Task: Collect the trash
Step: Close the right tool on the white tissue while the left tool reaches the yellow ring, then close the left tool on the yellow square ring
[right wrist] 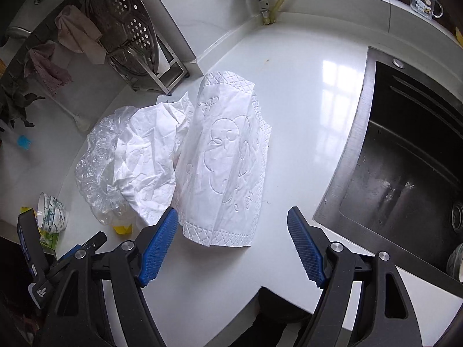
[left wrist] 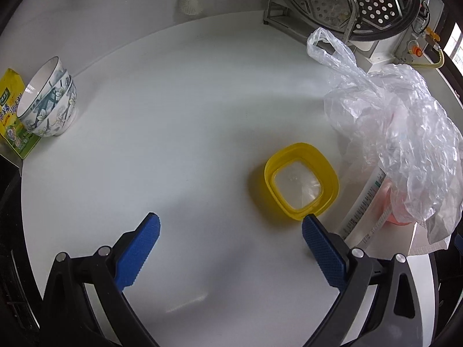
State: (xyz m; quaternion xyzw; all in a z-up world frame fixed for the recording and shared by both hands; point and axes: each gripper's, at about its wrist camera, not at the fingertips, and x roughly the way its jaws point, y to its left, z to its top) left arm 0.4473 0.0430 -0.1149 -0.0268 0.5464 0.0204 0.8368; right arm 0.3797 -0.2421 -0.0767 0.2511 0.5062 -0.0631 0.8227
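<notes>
A yellow plastic cup (left wrist: 301, 180) stands on the white counter (left wrist: 173, 110), just ahead of my left gripper's right finger. My left gripper (left wrist: 231, 225) is open and empty. A crumpled clear plastic bag (left wrist: 405, 133) lies right of the cup, over a pinkish tube-like package (left wrist: 373, 208). In the right wrist view an embossed white paper towel (right wrist: 225, 159) lies on the counter ahead, beside crumpled white tissue (right wrist: 144, 156) and the clear bag (right wrist: 95, 162). My right gripper (right wrist: 233, 219) is open and empty, its tips just short of the towel's near edge.
Stacked floral bowls (left wrist: 49, 101) and a yellow-green packet (left wrist: 11, 115) stand at far left. A steel rack with perforated steamer trays (left wrist: 347, 0) stands at the back. A dark steel sink (right wrist: 405, 159) lies right of the towel. The left gripper (right wrist: 72, 257) shows at lower left in the right wrist view.
</notes>
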